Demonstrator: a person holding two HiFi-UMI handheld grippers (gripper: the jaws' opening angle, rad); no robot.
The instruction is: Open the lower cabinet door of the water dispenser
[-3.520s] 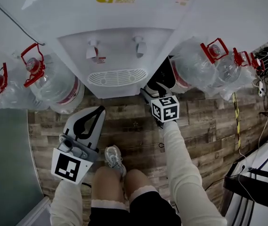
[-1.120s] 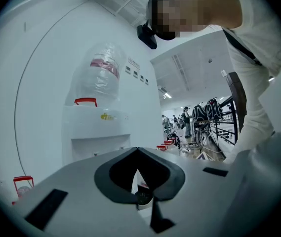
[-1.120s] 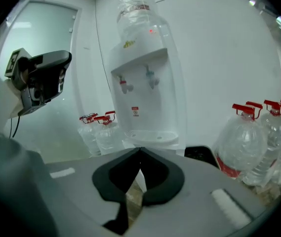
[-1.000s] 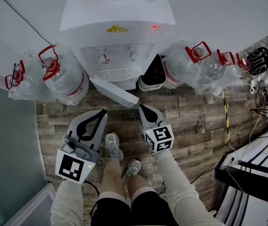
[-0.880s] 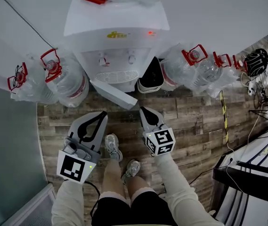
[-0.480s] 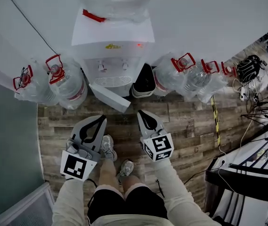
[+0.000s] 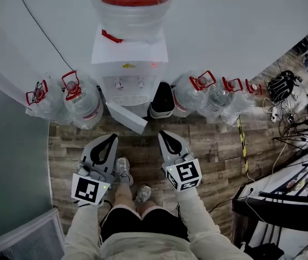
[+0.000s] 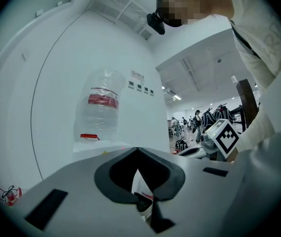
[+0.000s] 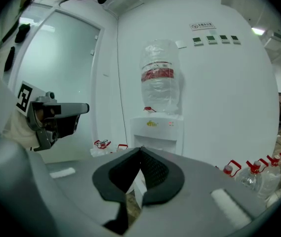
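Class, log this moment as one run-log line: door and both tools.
door: lower cabinet door open | left tool: shut, empty | right tool: shut, empty | contact: none

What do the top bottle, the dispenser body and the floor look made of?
Bottle: clear plastic, probably; see-through walls, red band.
Dispenser: smooth white plastic or painted metal; can't tell which.
Floor: matte wood-look planks with grain and seams; wood or laminate unclear.
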